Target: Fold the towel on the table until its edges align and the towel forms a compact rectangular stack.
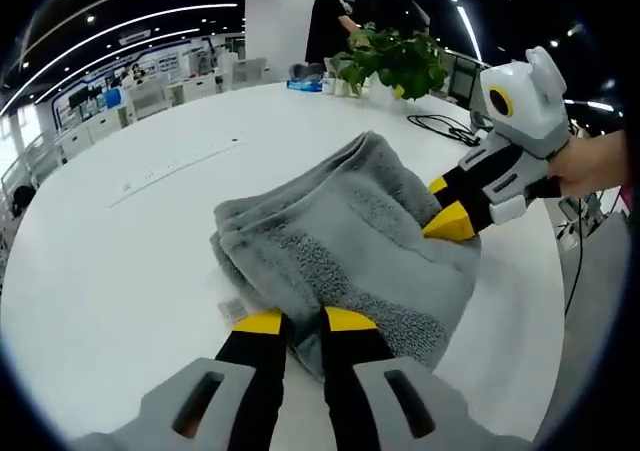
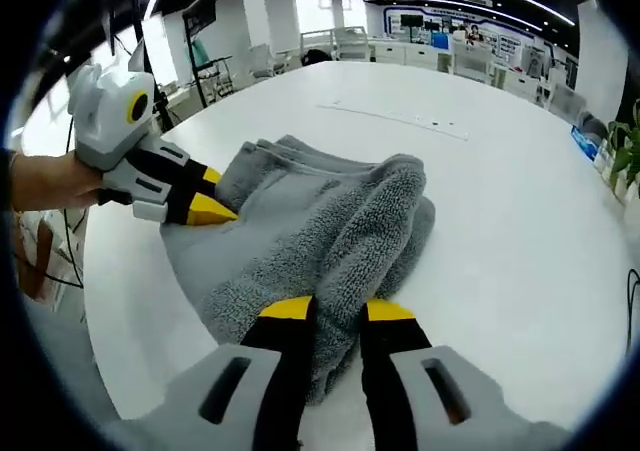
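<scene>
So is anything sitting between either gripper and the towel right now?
Nothing visible. Both grippers are already at the gray towel: the left gripper at one edge, the right gripper closed on a bunched fold at the opposite side.

Two close, opposed views over one towel (image 1: 340,241)

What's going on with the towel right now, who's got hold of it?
A person is folding a grey towel on the white table with two handheld grippers. The left gripper pinches one towel edge; the right gripper is shut on a bunched fold at the opposite side. The towel is partly folded and lumpy, with its edges not yet aligned.
</scene>
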`<state>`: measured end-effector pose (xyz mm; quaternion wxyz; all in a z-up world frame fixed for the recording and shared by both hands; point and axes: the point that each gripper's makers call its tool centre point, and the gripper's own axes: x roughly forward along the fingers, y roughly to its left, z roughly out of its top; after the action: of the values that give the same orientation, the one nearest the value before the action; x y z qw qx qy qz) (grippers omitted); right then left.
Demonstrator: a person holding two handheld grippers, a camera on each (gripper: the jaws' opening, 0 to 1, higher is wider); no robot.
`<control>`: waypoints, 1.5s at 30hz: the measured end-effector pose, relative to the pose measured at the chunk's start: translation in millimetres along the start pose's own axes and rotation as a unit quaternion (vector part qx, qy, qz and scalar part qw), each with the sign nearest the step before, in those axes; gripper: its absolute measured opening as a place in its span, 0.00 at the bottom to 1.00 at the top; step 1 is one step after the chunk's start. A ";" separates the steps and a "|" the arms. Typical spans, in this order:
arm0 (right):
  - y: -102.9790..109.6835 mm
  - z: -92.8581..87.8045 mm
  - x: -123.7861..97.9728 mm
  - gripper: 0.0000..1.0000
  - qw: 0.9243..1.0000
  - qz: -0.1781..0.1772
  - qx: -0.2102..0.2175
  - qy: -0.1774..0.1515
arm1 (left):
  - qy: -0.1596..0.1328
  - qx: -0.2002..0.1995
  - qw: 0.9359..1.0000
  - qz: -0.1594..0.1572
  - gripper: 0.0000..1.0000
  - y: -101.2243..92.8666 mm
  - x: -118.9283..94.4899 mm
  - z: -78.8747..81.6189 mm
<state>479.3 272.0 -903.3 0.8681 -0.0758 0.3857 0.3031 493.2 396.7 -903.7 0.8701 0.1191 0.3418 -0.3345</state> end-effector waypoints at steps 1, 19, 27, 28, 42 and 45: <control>-0.2 0.4 -0.5 0.17 1.000 -0.003 0.005 -0.001 | 0.001 0.001 1.000 0.001 0.13 -0.6 -0.4 0.1; -0.1 20.6 -37.3 0.33 0.997 -0.007 -0.009 -0.082 | -0.061 -0.021 0.996 0.069 0.25 7.5 -39.8 24.5; 5.9 15.9 -58.1 0.38 0.996 -0.003 -0.006 -0.090 | -0.069 -0.012 0.995 0.071 0.38 -3.3 -61.7 24.1; 6.7 14.5 -61.1 0.39 0.996 -0.002 -0.005 -0.093 | -0.071 -0.011 0.995 0.071 0.39 -5.1 -64.5 23.1; 34.0 -4.4 -106.1 0.49 0.994 0.017 0.001 -0.112 | -0.090 -0.012 0.995 0.052 0.47 -46.8 -105.0 9.1; 40.1 -10.7 -113.5 0.50 0.993 0.021 -0.008 -0.112 | -0.096 -0.022 0.994 0.046 0.48 -52.4 -108.9 7.7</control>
<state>390.3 247.3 -825.3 0.8987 -0.0403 0.2849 0.3311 403.4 408.7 -823.4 0.9157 0.0831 0.2579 -0.2969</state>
